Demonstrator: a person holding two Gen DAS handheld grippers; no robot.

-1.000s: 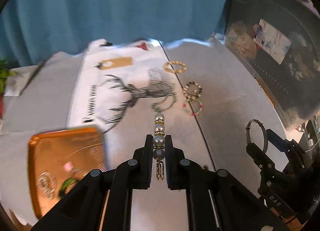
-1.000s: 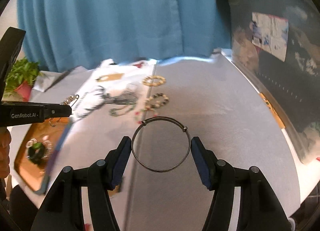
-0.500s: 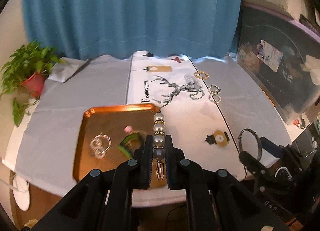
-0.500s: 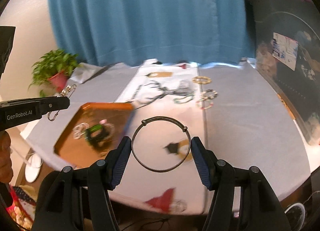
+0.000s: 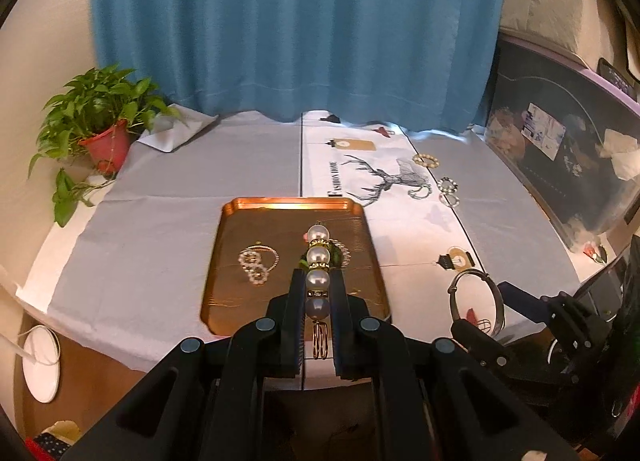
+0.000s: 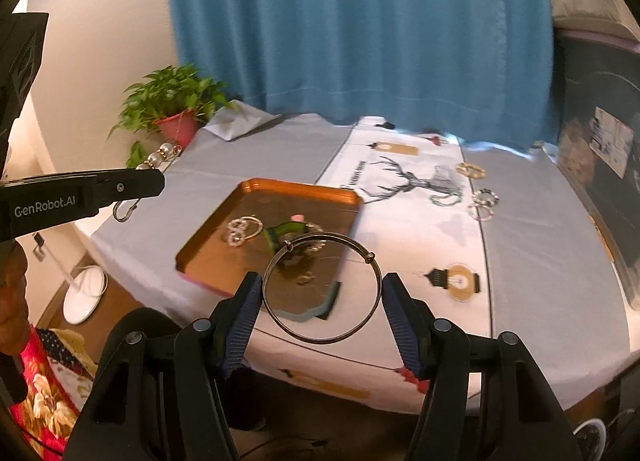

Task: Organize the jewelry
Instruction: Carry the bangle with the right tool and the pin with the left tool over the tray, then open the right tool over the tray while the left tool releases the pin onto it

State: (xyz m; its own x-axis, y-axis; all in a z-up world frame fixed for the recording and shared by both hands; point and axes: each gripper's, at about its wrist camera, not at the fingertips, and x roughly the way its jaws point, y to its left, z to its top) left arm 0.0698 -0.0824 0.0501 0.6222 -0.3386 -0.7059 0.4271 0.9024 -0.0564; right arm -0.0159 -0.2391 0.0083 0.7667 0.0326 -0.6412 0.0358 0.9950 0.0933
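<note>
While left tongs [image 5: 317, 301] pinch the pearl pin [image 5: 318, 261] above the copper tray [image 5: 256, 301] and right tongs [image 6: 322, 301] clamp the bangle [image 6: 322, 337] at the near worktop [image 6: 540, 261] edge, a loose grip risks either dropping floorward

Blue curtain [image 5: 296, 29] behind table [image 5: 160, 197] w/ potted plant [image 5: 96, 121].

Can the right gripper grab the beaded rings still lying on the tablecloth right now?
Probably not. The right gripper is shut on a metal bangle, so nothing else fits. The beaded rings lie uncovered farther away.
</note>
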